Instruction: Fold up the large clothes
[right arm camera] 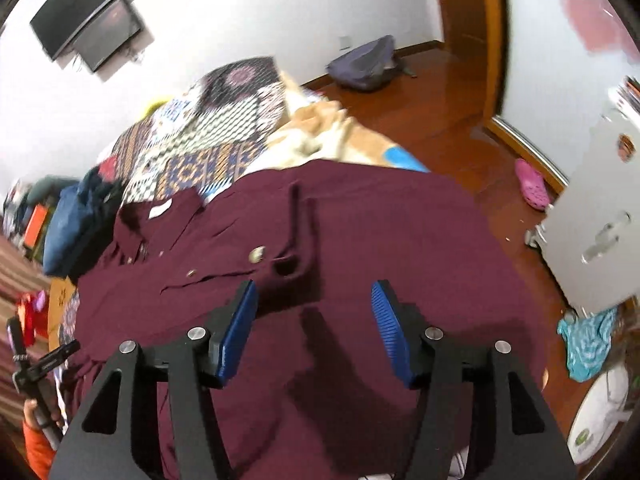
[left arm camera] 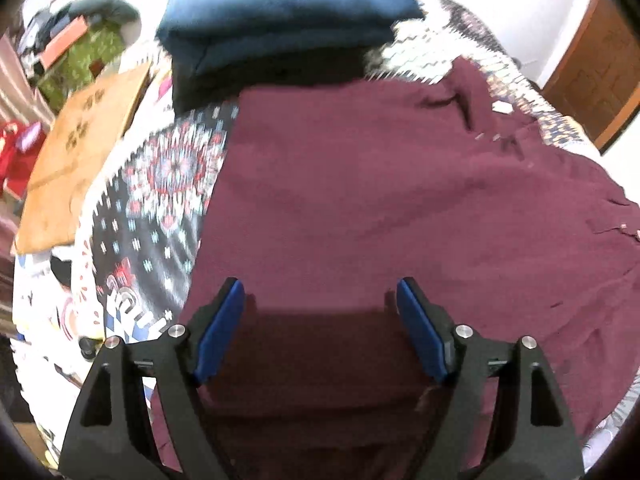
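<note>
Both grippers angle steeply down over the bed. Left gripper [left arm camera: 320, 292]: jaws spread wide, released, nothing between the blue pads [left arm camera: 222, 332]; maroon shirt [left arm camera: 380, 200] lies below. Right gripper [right arm camera: 314, 294]: jaws apart, released, over the shirt's buttoned front. Shirt is spread flat on the patterned bedspread [left arm camera: 160, 184], collar toward a folded navy garment [left arm camera: 280, 20] at the far edge.

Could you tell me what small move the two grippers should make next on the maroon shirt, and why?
Probably lower the right gripper and pinch the maroon button-up shirt at its near edge. Both it and the left gripper hover open with nothing between their pads, and the shirt lies spread over the patterned bedspread, not yet folded.
</note>
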`<state>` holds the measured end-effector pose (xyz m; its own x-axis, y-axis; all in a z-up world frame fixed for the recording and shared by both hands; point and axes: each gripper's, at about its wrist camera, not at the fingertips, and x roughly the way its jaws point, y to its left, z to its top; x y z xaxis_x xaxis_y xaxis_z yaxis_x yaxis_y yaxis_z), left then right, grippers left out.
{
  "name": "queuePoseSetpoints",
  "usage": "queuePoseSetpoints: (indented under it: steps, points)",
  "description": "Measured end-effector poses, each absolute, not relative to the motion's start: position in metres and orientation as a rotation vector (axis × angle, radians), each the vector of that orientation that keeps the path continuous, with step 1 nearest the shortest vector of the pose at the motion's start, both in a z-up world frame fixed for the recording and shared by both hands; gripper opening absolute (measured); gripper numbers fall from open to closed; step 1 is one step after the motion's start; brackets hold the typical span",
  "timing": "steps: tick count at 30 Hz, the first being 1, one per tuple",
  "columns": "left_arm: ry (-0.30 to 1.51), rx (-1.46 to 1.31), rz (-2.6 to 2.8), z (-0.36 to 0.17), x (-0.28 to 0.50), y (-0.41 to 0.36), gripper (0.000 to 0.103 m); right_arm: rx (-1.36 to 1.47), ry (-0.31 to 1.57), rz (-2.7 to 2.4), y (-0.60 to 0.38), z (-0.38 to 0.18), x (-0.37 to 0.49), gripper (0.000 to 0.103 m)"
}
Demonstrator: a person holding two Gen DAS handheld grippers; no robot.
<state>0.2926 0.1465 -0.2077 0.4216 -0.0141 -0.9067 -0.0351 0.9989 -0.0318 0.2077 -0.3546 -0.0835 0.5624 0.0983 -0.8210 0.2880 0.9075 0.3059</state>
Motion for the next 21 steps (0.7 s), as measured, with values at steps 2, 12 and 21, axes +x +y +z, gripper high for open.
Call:
queuePoseSetpoints:
  steps: [2,12,21]
  points:
    - [1.096,-0.038,-0.012,-0.191,0.293,0.136,0.078,0.479,0.961,-0.142,-0.369,-0.081,0.2,0.056]
    - [0.936,0.018,-0.245,-0.125,0.302,0.037,0.078,0.674,0.962,-0.299,-0.423,-0.106,0.138,0.064]
    - [0.968,0.064,-0.417,-0.137,0.306,-0.043,0.078,0.88,1.039,-0.395,-0.451,-0.158,0.096,0.064]
